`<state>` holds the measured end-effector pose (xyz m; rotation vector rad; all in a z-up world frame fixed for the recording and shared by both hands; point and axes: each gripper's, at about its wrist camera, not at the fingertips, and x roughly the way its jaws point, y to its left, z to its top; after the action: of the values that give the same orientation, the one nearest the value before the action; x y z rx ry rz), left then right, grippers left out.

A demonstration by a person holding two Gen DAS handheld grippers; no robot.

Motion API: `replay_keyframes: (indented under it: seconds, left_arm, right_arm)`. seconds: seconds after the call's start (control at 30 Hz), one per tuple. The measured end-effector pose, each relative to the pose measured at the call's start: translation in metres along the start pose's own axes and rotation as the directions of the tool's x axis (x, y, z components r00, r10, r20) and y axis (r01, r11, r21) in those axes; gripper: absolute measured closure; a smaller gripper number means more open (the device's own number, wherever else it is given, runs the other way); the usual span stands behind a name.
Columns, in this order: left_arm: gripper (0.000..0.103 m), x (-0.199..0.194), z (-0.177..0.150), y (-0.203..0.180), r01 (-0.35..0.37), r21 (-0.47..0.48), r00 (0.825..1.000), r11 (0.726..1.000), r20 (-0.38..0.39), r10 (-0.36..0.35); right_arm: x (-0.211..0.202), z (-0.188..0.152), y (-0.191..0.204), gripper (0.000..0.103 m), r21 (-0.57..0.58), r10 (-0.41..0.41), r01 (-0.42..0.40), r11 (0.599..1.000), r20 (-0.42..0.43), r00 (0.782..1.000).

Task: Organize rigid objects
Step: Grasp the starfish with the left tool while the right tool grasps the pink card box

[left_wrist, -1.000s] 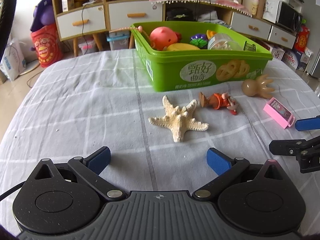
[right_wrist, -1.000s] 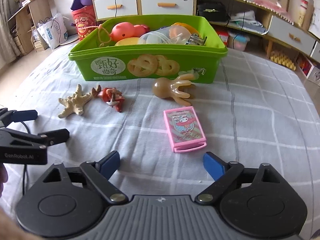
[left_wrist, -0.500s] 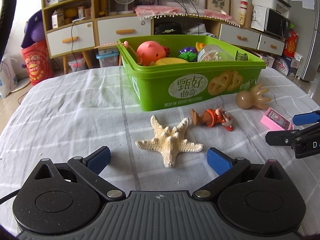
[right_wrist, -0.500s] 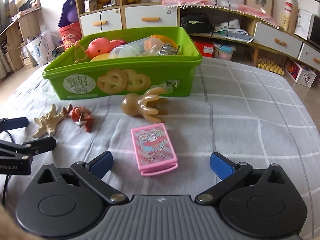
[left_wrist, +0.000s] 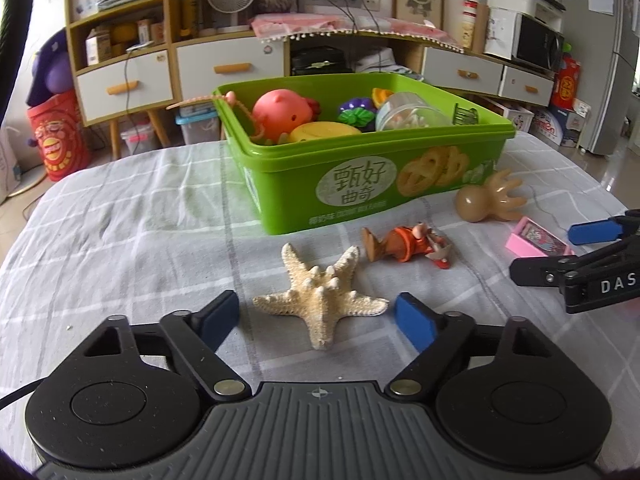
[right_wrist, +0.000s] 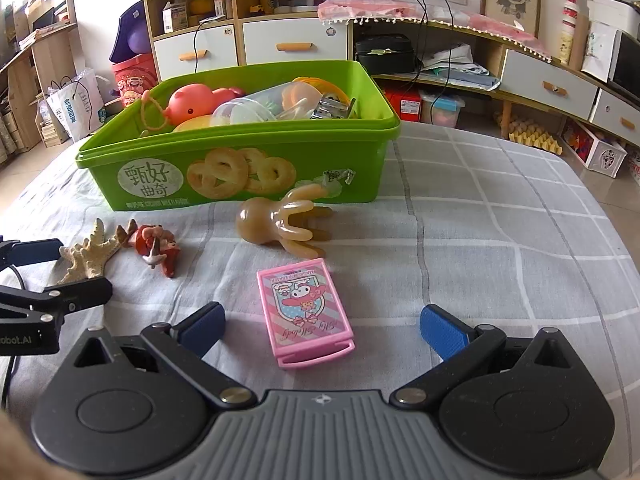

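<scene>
A pale starfish (left_wrist: 320, 300) lies on the checked cloth between the blue pads of my left gripper (left_wrist: 316, 318). Its jaws are closing, and the pads stand just off the starfish's arm tips. A pink card box (right_wrist: 306, 312) lies flat between the wide-open fingers of my right gripper (right_wrist: 322, 332), touching neither pad. An orange figurine (left_wrist: 404, 244) lies on its side beside the starfish. A tan octopus toy (right_wrist: 276, 224) rests against the green bin (right_wrist: 372, 184). The bin holds a pink pig toy (left_wrist: 280, 114), a clear jar (left_wrist: 408, 116) and other toys.
The right gripper's fingers (left_wrist: 592, 232) reach in at the left wrist view's right edge, near the pink box (left_wrist: 534, 238). Drawer cabinets (left_wrist: 232, 68) and a red bag (left_wrist: 56, 140) stand beyond the table. Bare cloth (right_wrist: 500, 240) lies right of the bin.
Both views have tipped up and drawn closer. The starfish now sits between the left pads, which have narrowed. The pink box has come between the right fingers, which spread wider.
</scene>
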<state>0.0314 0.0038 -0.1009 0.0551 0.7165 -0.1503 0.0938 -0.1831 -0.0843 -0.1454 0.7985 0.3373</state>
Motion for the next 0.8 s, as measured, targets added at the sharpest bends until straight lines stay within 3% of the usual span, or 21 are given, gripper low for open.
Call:
replay_keyframes:
  seconds: [0.17, 0.37, 0.47, 0.57, 0.8]
  left_arm:
    - [0.029, 0.0, 0.002, -0.003, 0.014, 0.013, 1.0, 1.0, -0.003, -0.014]
    - [0.029, 0.0, 0.003, -0.007, -0.002, 0.024, 1.0, 1.0, -0.007, 0.002]
    - [0.029, 0.0, 0.004, -0.007, -0.007, 0.025, 1.0, 1.0, -0.01, 0.008]
    - [0.029, -0.001, 0.005, -0.007, -0.01, 0.02, 1.0, 1.0, -0.015, 0.01]
    - [0.03, -0.002, 0.006, -0.005, -0.016, 0.003, 1.0, 1.0, -0.026, 0.017]
  right_arm:
    - [0.0, 0.0, 0.0, 0.013, 0.0, 0.0, 0.0, 1.0, -0.003, 1.0]
    - [0.0, 0.002, -0.001, 0.014, -0.001, 0.006, -0.006, 1.0, -0.015, 1.0]
    - [-0.001, 0.003, 0.001, 0.02, -0.008, 0.013, -0.013, 1.0, -0.017, 1.0]
    - [-0.003, 0.005, 0.003, 0.03, -0.014, 0.02, -0.021, 1.0, -0.016, 1.0]
    - [-0.006, 0.01, 0.004, 0.067, -0.008, 0.031, -0.031, 0.999, -0.013, 0.999]
